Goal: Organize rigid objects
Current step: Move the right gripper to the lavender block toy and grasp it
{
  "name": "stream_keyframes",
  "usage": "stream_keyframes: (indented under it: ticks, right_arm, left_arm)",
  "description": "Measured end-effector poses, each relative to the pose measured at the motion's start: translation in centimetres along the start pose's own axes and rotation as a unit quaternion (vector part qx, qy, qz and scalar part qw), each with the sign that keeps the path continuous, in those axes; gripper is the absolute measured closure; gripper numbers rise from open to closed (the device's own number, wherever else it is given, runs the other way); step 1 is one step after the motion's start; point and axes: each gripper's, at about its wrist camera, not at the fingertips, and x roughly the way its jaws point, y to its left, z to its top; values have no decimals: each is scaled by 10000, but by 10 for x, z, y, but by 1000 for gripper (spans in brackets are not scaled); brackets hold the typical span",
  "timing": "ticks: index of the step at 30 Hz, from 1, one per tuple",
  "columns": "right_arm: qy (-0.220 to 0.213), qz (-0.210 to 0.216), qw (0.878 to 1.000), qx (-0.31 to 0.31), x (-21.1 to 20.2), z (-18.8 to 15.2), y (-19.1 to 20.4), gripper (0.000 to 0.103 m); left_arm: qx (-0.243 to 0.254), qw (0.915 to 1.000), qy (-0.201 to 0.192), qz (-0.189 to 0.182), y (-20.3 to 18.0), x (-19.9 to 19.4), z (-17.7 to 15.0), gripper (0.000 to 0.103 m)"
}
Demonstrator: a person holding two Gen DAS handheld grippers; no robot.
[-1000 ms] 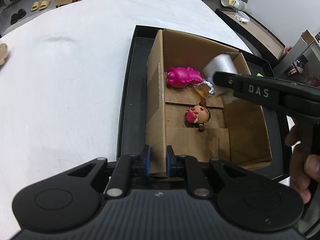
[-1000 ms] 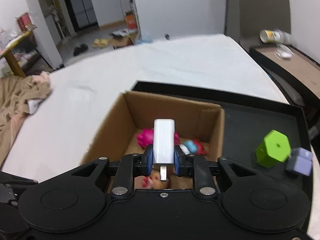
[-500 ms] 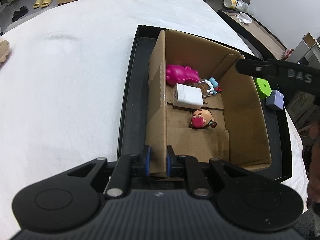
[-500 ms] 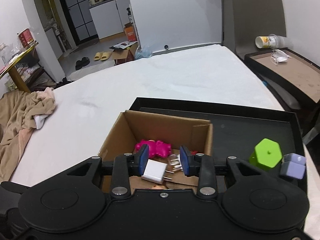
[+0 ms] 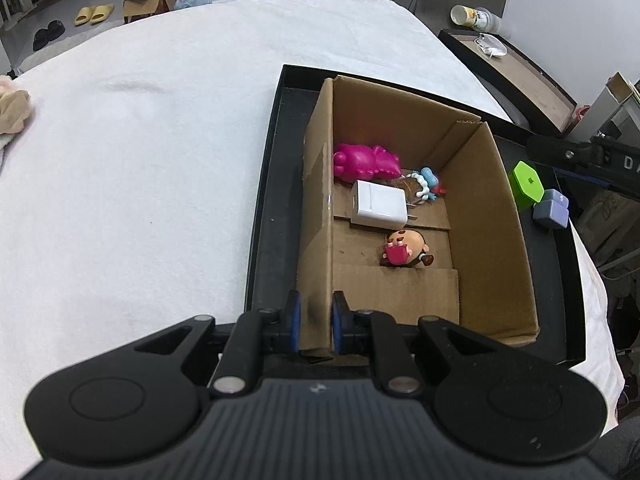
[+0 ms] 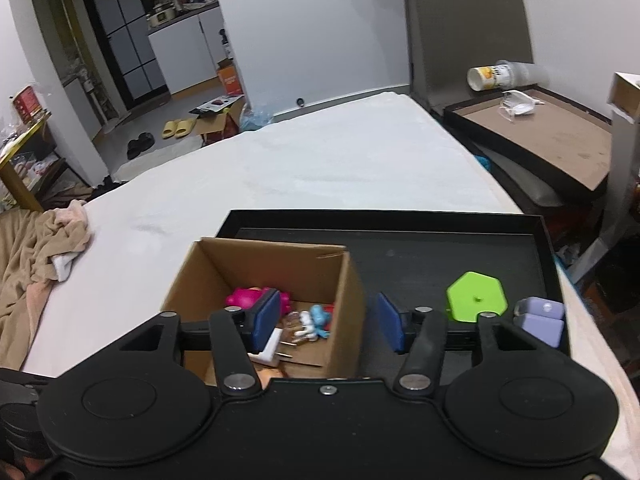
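White charger (image 5: 378,205) dropped from right claw since earlier frame, now lies in cardboard box (image 5: 490,216) ahead of left claw (image 5: 313,322), clamped on box wall. Right view: right claw (image 6: 328,322) opening, empty, above box; green block (image 6: 476,297) right of it.

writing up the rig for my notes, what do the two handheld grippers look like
Both match: the left gripper and right gripper are matte black plastic with blue pads on the fingers, silver rivets, round embossed discs either side and a ribbed grip. White lettering marks the right gripper's side.
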Motion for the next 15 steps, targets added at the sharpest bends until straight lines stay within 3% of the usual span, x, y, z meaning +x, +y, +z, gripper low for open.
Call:
stream_keyframes:
  ticks: [15]
  right_arm:
    - [21, -250, 9991, 345, 0, 1, -45, 44]
  left_arm:
    - [-62, 10000, -32, 20, 0, -2, -2, 90]
